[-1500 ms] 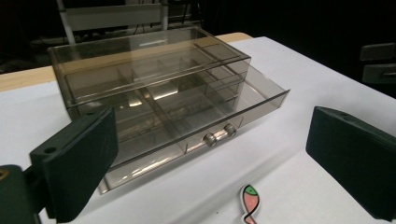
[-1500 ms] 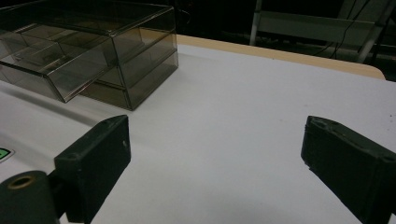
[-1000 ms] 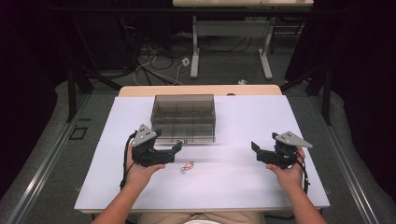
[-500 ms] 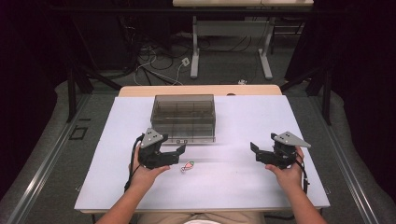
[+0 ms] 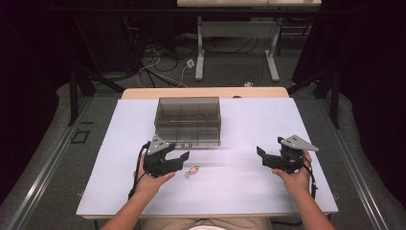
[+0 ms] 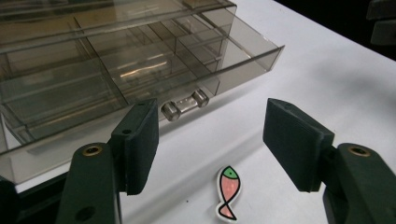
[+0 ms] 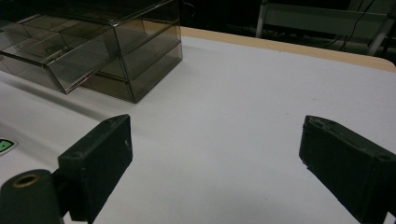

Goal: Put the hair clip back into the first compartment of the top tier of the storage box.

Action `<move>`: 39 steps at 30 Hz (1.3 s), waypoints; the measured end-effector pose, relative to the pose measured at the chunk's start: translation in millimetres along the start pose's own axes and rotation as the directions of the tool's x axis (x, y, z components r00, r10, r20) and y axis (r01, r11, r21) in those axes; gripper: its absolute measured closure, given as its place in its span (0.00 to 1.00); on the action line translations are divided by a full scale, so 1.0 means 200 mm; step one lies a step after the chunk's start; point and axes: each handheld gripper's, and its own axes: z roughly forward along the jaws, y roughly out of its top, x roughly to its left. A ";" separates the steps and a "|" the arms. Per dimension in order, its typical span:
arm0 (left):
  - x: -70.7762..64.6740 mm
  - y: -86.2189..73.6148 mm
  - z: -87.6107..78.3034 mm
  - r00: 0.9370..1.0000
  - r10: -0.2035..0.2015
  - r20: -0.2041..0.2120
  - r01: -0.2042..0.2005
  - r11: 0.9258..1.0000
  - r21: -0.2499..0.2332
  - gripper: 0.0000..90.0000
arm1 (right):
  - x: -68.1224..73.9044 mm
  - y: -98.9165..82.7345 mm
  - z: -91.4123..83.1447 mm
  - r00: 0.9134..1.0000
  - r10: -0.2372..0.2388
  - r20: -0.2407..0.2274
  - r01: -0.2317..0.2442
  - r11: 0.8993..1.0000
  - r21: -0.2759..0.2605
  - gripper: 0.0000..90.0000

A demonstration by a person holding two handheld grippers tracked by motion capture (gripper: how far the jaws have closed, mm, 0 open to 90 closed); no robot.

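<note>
Left gripper (image 6: 210, 140): lowering, jaws narrowing yet unclamped, small pink-and-green fish-shaped sticker (image 6: 228, 192) lying between them on white table (image 5: 249, 187); pickup looking imminent. Right gripper (image 5: 268, 158): idling agape, well apart.

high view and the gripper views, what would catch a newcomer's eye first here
Probably the small pink and green fish sticker, the only colour on the white table, lying just in front of the left gripper, whose jaws have just been closing with nothing between them. Behind it stands a smoky clear drawer box, one drawer pulled out.
</note>
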 end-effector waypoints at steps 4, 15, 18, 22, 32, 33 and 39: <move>-0.01 -0.01 0.02 1.000 0.013 -0.003 -0.013 1.000 0.027 0.42 | 0.00 0.00 0.00 1.000 0.000 0.000 0.000 1.000 0.002 0.10; -0.04 -0.05 0.07 1.000 0.018 -0.003 -0.018 0.997 0.070 0.43 | -0.01 0.00 0.01 1.000 -0.006 -0.007 0.006 1.000 0.009 0.10; -0.04 -0.06 0.09 1.000 0.023 -0.006 -0.022 0.997 0.072 0.43 | -0.01 0.00 0.01 1.000 -0.008 -0.010 0.008 1.000 0.011 0.11; -0.04 -0.06 0.10 1.000 0.021 -0.007 -0.021 0.997 0.080 0.43 | -0.01 -0.01 0.01 1.000 -0.005 -0.008 0.005 1.000 0.008 0.11; -0.03 -0.08 0.12 1.000 0.002 -0.014 0.000 0.995 0.102 0.45 | -0.01 -0.01 0.02 1.000 -0.011 -0.009 0.011 1.000 0.023 0.14; -0.02 -0.08 0.13 1.000 -0.001 -0.014 0.002 0.995 0.100 0.44 | -0.01 -0.01 0.02 1.000 -0.010 -0.008 0.011 1.000 0.024 0.14; -0.02 -0.08 0.14 1.000 -0.011 -0.015 0.013 0.993 0.114 0.44 | -0.01 -0.01 0.02 1.000 -0.009 -0.009 0.009 1.000 0.030 0.15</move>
